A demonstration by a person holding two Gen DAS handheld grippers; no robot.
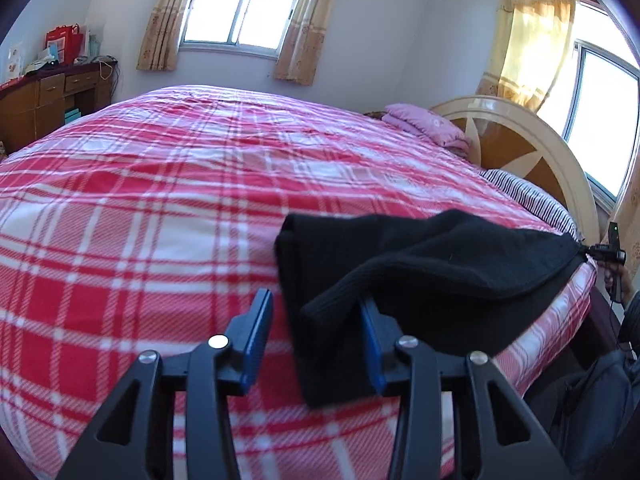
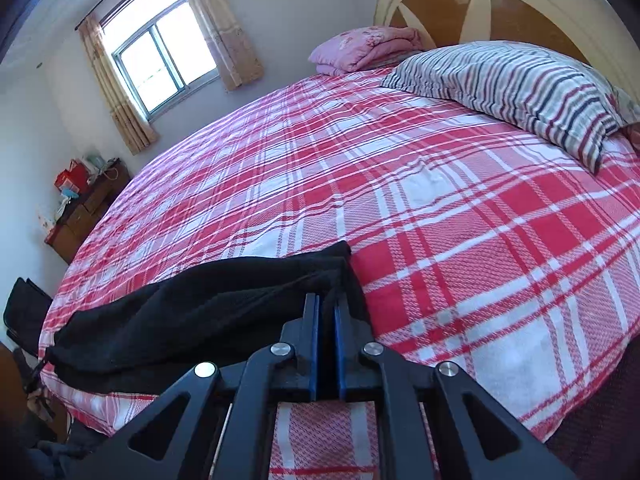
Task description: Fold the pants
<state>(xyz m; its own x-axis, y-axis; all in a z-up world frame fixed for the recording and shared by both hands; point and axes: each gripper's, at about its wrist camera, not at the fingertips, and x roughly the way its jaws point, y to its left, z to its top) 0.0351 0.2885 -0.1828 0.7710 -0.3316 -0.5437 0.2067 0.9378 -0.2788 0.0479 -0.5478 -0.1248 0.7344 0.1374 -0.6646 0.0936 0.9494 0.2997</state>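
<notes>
Black pants (image 1: 420, 268) lie folded on the red plaid bed near its front edge. In the left wrist view my left gripper (image 1: 316, 312) is open; one end of the pants hangs between its blue pads, draped over the right pad (image 1: 372, 340). In the right wrist view the pants (image 2: 192, 312) stretch away to the left. My right gripper (image 2: 326, 304) is shut on their near end, black cloth pinched between the blue pads. The right gripper also shows far right in the left wrist view (image 1: 608, 256), at the pants' far corner.
The plaid sheet (image 2: 440, 208) covers the bed. A striped pillow (image 2: 520, 88) and a folded pink quilt (image 2: 364, 48) lie by the headboard (image 2: 500, 0). A wooden desk (image 1: 48, 96) stands at the far wall. A dark bag (image 1: 592, 400) sits beside the bed.
</notes>
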